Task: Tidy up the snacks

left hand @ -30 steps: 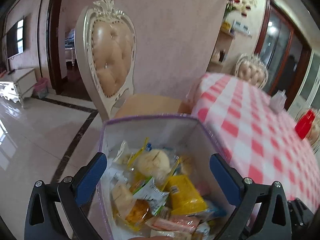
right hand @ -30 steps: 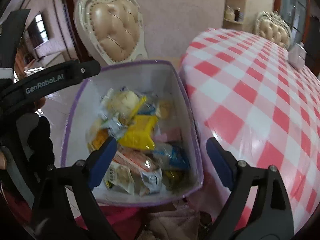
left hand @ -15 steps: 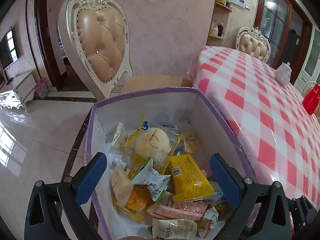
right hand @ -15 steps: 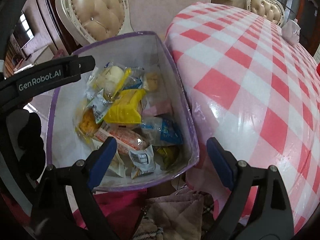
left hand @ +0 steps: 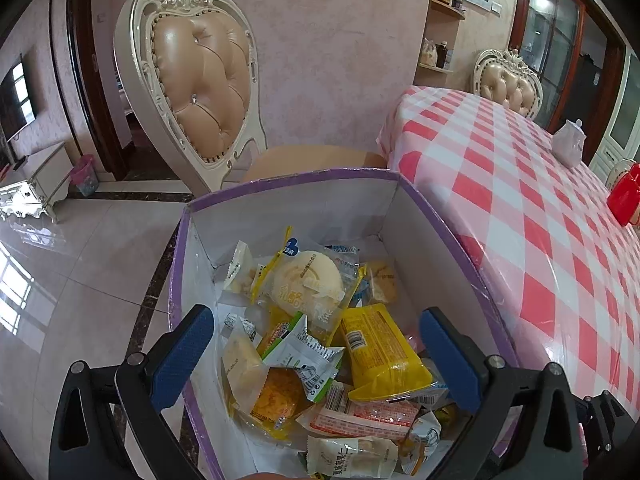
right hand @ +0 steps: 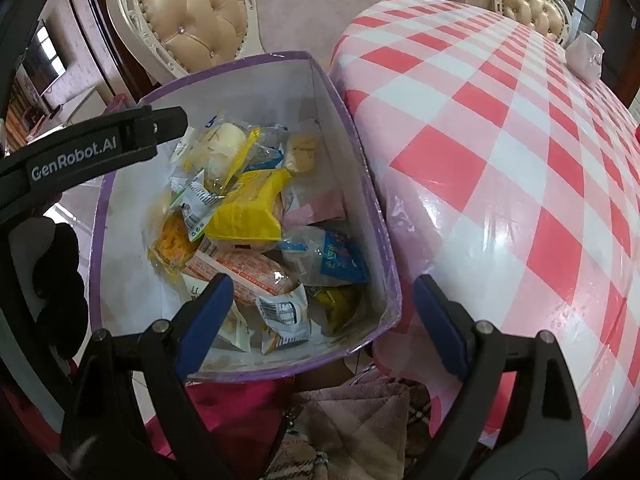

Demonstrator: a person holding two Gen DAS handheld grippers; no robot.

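A white box with a purple rim (left hand: 288,178) (right hand: 376,216) sits beside the table's left edge, full of wrapped snacks. Among them are a yellow packet (left hand: 380,348) (right hand: 248,208), a round pale bun in clear wrap (left hand: 308,280) (right hand: 222,146), an orange cake (left hand: 280,394) and a blue-and-clear pack (right hand: 332,254). My left gripper (left hand: 316,360) is open and empty above the box's near half. My right gripper (right hand: 320,320) is open and empty over the box's near right corner. The left gripper's black arm (right hand: 92,152) shows in the right wrist view, over the box's left side.
A table with a red-and-white checked cloth (left hand: 540,216) (right hand: 500,140) lies right of the box. A white tufted chair (left hand: 196,80) stands behind the box, another at the table's far end (left hand: 506,80). A red container (left hand: 624,196) and a clear bag (left hand: 568,144) sit on the table.
Both grippers have risen and tilted down, so the box shows more fully from above. Both stayed open and empty. The snacks have not moved.
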